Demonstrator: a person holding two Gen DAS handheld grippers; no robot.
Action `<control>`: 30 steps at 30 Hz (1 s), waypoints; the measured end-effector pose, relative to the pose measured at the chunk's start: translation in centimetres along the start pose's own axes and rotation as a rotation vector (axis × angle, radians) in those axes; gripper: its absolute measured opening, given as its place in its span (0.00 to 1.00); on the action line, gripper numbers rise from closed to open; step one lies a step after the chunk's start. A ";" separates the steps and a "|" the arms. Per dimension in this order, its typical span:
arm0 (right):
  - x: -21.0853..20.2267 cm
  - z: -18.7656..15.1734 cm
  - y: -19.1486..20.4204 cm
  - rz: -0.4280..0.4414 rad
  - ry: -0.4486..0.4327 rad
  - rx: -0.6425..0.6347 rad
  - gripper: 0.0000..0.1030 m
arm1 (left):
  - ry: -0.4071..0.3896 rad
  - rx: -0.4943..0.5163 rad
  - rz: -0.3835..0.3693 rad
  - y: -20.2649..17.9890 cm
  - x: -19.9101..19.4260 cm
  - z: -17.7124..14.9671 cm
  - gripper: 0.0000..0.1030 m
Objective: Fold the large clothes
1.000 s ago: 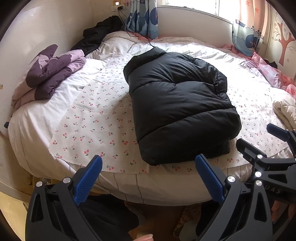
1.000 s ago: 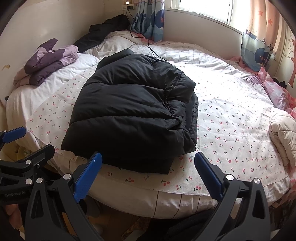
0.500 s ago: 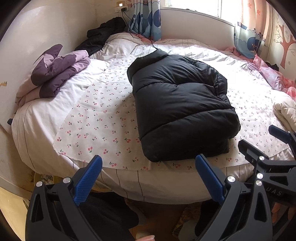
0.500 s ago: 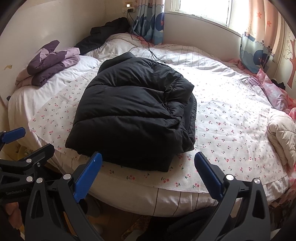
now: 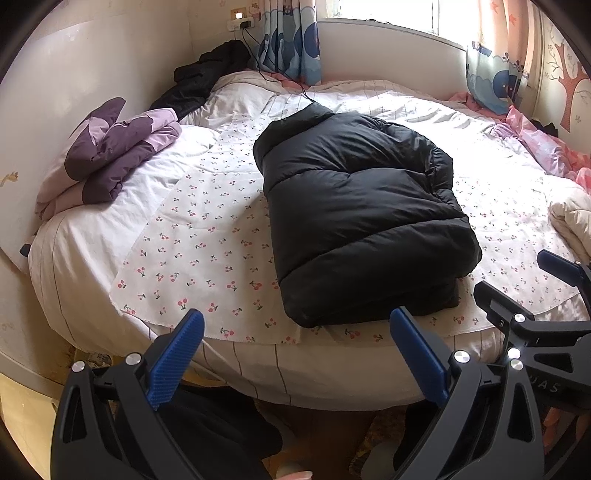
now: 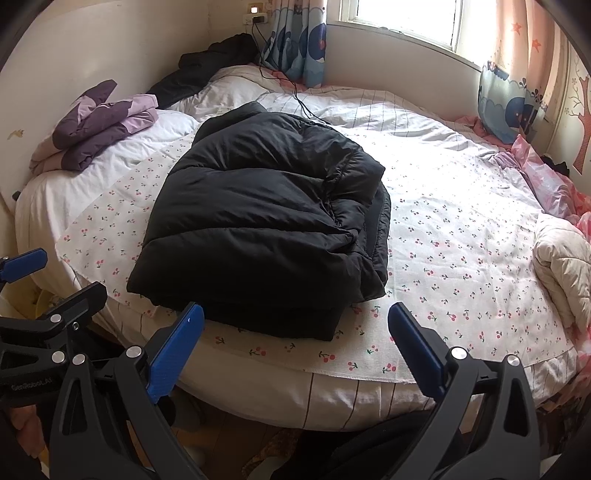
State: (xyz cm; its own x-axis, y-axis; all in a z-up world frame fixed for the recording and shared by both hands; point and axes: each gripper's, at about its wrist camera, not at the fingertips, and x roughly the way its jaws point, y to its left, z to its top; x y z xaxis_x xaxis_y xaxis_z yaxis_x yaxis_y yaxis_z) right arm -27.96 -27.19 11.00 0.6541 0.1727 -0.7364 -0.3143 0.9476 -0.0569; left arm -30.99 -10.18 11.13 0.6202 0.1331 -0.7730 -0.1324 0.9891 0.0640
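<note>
Grippers: two. The left gripper [image 5: 295,354] is hovering off the near edge of the bed with its jaws standing wide and nothing between them. The right gripper [image 6: 295,350] is doing the same, wide apart and gripping nothing.
Black puffer jacket: one [image 5: 354,218], lying folded into a thick bundle in the middle of the bed, its near end sitting close to the 6 o'clock edge, apart from both grippers.
Other garments: three. A purple folded jacket [image 5: 110,155] is resting at 9 o'clock on the bed; a dark garment [image 5: 207,81] is slumping against the wall at 11 o'clock; a cream quilted piece [image 6: 561,266] is bunching at 3 o'clock.
Surface: one round bed [image 5: 92,236], wearing a striped white cover with one cherry-print sheet [image 5: 192,236] spreading under the black puffer jacket.
Cable: one black cable [image 6: 295,96] is trailing from a wall socket at 12 o'clock onto the bed.
Room: one window [image 6: 406,18] is letting in daylight at 1 o'clock; two blue cartoon curtains [image 6: 299,40] are hanging at its sides.
</note>
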 end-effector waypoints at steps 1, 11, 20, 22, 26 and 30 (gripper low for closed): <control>0.1 0.0 -0.1 0.000 0.002 0.001 0.93 | 0.002 0.000 -0.001 -0.1 0.1 0.0 0.94; 1.8 0.3 -0.5 0.006 0.026 0.008 0.93 | 0.018 0.001 -0.002 -0.3 1.4 0.6 0.94; 3.8 0.5 -0.7 0.012 0.053 0.013 0.93 | 0.041 0.000 -0.005 -0.3 3.1 1.0 0.94; 4.2 0.6 -0.8 0.010 0.057 0.015 0.93 | 0.046 0.001 -0.009 -0.3 3.5 1.2 0.94; 5.0 0.8 -0.9 0.010 0.065 0.019 0.93 | 0.056 -0.003 -0.014 -0.3 4.3 1.4 0.94; 5.6 1.0 -1.0 0.010 0.068 0.023 0.93 | 0.065 -0.007 -0.017 -0.2 5.0 1.5 0.94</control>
State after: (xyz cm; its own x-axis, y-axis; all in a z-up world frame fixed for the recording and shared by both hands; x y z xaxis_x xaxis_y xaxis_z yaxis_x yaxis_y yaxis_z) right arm -23.30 -26.86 7.59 0.6022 0.1644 -0.7812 -0.3043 0.9520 -0.0342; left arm -26.67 -9.64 8.21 0.5708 0.1113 -0.8135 -0.1274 0.9908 0.0461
